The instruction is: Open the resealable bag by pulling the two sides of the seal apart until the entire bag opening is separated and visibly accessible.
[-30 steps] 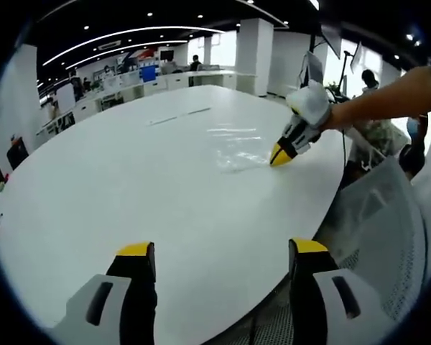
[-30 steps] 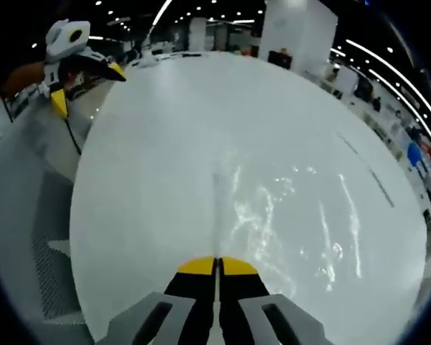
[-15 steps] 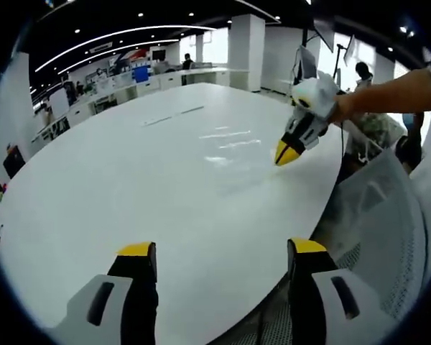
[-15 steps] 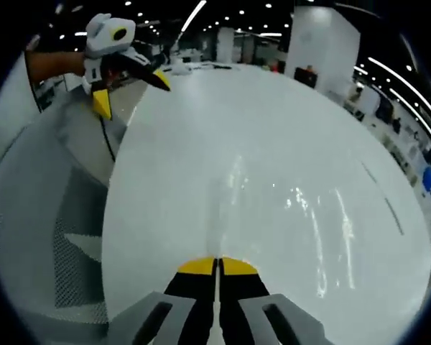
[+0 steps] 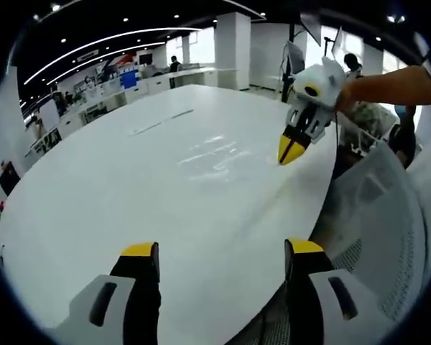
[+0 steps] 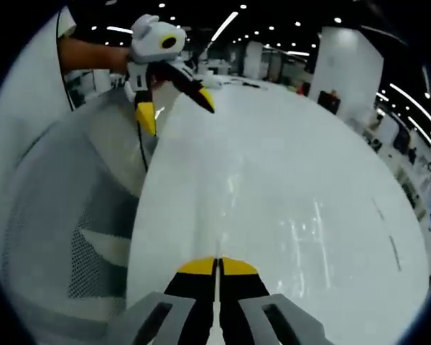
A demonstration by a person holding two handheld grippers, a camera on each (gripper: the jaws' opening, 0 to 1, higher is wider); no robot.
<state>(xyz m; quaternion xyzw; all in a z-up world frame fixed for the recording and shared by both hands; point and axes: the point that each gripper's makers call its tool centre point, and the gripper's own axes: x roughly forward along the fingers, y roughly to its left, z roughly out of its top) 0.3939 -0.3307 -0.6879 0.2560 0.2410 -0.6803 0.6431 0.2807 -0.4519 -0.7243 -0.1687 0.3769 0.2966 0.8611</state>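
bag [image 5: 212,152]: clear, faint sheen centre-upper frame on white table [image 5: 93,208], edge seemingly pinched by right gripper [image 5: 290,149], pressed together | left gripper [image 5: 219,251]: spread, off bag | step: first side gripped | next: left onto opposite lip, pull apart

Right hand-held gripper [image 5: 290,152] lifted bag [image 5: 214,154] (edge pinched)

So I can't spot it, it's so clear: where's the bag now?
In the left gripper view the bag glints upper-centre on the white table, pinched at its right edge by the right tool.
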